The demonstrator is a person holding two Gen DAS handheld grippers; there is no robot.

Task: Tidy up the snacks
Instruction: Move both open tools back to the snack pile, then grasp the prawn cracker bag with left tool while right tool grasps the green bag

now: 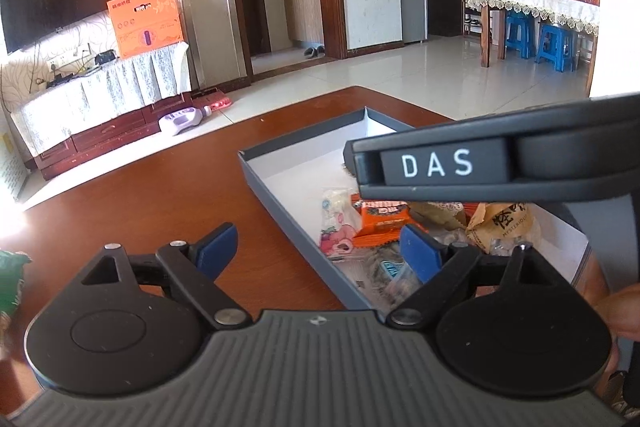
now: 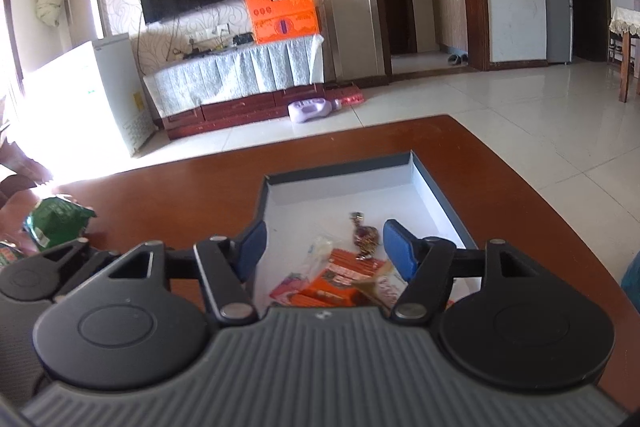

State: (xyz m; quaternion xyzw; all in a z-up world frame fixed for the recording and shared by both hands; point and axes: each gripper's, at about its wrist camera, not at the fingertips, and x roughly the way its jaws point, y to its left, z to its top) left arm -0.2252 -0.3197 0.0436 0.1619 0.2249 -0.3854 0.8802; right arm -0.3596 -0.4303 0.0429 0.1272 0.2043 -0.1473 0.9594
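A grey box [image 1: 280, 205] with a white inside stands on the brown table [image 1: 160, 187]. It holds several snacks: an orange packet [image 1: 382, 217], a pink-and-white packet [image 1: 336, 231] and a tan bag [image 1: 504, 227]. My left gripper [image 1: 320, 251] is open and empty, straddling the box's left wall. My right gripper [image 2: 326, 249] hangs open over the box [image 2: 340, 169]. A dark red wrapped candy [image 2: 364, 237] sits between its blue pads, nearer the right one and touching neither. The orange packet [image 2: 340, 283] lies below it. The right gripper's black body [image 1: 480, 163] crosses the left wrist view.
A green snack bag [image 2: 56, 221] lies on the table left of the box, and its edge shows in the left wrist view [image 1: 12, 279]. A person's hand [image 1: 616, 311] is at the right edge. Beyond the table's far edge is tiled floor.
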